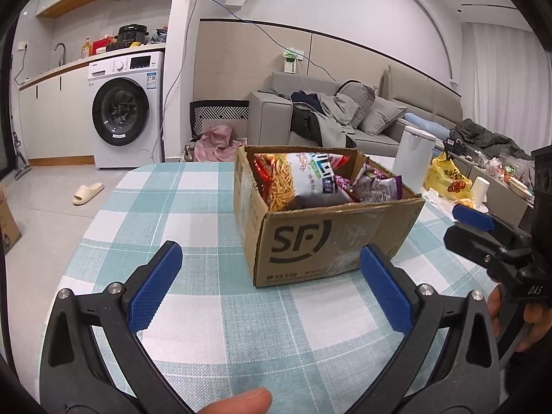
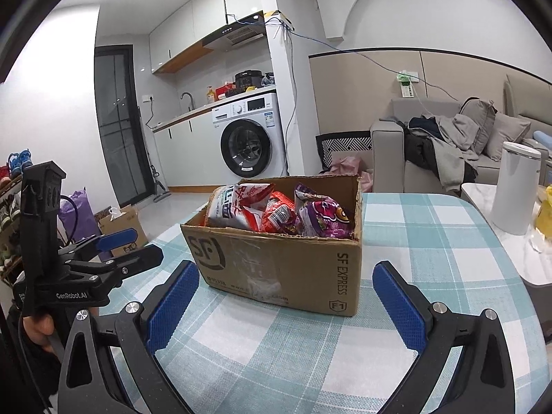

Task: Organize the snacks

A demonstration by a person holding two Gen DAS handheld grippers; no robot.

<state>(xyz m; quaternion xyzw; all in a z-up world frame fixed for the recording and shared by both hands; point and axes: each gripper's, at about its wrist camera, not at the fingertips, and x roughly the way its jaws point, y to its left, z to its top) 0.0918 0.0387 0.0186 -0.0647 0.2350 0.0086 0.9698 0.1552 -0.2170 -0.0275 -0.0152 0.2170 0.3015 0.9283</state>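
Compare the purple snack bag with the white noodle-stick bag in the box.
The purple snack bag is smaller and crinkled, at the box's SF EXPRESS end. The white noodle-stick bag is larger and smoother, leaning at the opposite end. Both sit inside the open cardboard box, untouched.

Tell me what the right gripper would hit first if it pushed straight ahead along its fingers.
Most likely the cardboard box: its near SF-printed wall sits directly ahead between the open fingers of the right gripper, with only checked tablecloth before it. Depth is uncertain; a downward tilt would meet the cloth first.
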